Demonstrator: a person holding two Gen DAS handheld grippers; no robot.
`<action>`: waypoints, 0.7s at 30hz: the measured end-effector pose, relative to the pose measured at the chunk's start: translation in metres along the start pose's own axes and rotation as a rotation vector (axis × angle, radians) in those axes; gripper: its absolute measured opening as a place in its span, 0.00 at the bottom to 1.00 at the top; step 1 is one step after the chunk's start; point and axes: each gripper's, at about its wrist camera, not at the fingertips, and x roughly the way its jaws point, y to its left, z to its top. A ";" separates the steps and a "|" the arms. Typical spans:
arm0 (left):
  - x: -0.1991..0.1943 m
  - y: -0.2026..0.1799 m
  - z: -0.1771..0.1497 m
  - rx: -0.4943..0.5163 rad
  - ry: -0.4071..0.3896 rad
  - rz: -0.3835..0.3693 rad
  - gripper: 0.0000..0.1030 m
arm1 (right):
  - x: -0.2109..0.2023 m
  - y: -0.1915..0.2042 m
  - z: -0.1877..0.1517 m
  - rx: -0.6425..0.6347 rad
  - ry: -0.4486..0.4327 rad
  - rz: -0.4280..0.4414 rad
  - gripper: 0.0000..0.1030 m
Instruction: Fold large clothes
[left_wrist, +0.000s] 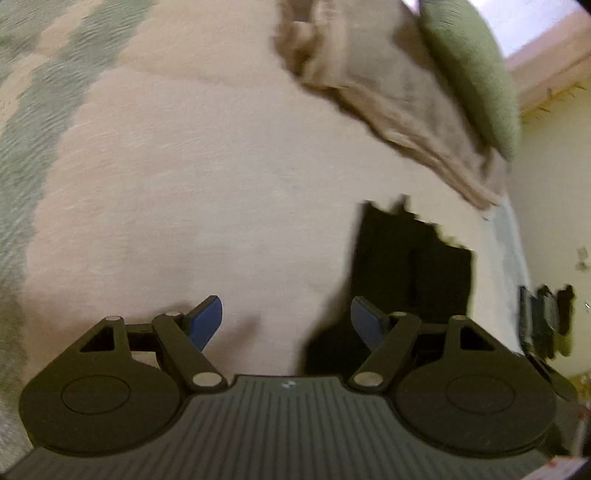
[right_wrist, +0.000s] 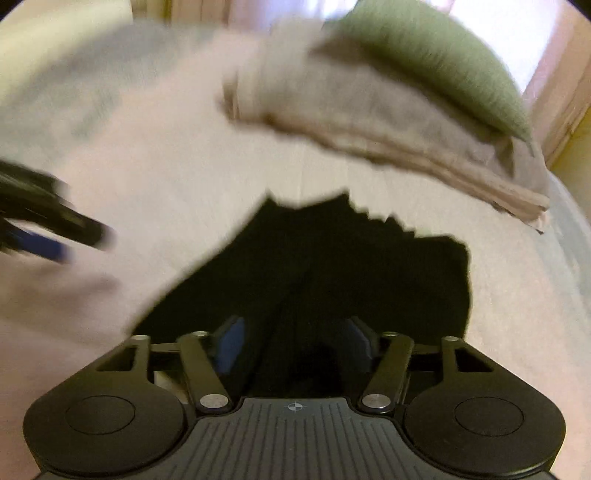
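Bedspread (left_wrist: 184, 184), pale pink with a grey-green scalloped border at the far left, fills most of the left wrist view. Left claw (left_wrist: 286, 317) hovers over bare bedspread, its blue pads (left_wrist: 207, 323) spread wide, nothing between them. Black garment (left_wrist: 413, 258) lies flat on the bed ahead and to the right of this claw, upper edge jagged; motion blur hides whether it is already folded. Beyond it, a folded tan blanket (left_wrist: 388, 96) with a green pillow (left_wrist: 476, 74) resting on top. Dark items (left_wrist: 546, 321) sit against the yellow wall at right, too blurred to identify.

Right wrist view: right claw (right_wrist: 295, 345) sits directly over the black garment (right_wrist: 351, 266), pads (right_wrist: 231, 347) well apart. Dark fabric fills the gap between them, but contact or grip cannot be determined; jaws are not closed on it. Left claw (right_wrist: 48, 236) appears at the left edge, blurred, above the bedspread (right_wrist: 166, 177), clear of the garment. Tan blanket (right_wrist: 369, 114) and green pillow (right_wrist: 424, 55) lie past the garment's far edge, apart from it.
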 end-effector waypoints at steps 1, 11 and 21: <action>0.001 -0.012 0.001 0.018 0.011 -0.026 0.70 | -0.013 -0.010 0.000 0.031 -0.015 0.004 0.60; 0.106 -0.083 0.000 -0.027 0.293 -0.242 0.46 | 0.030 -0.192 -0.092 0.593 0.297 -0.252 0.59; 0.145 -0.101 0.006 -0.006 0.297 -0.233 0.29 | 0.092 -0.216 -0.076 0.740 0.277 -0.032 0.50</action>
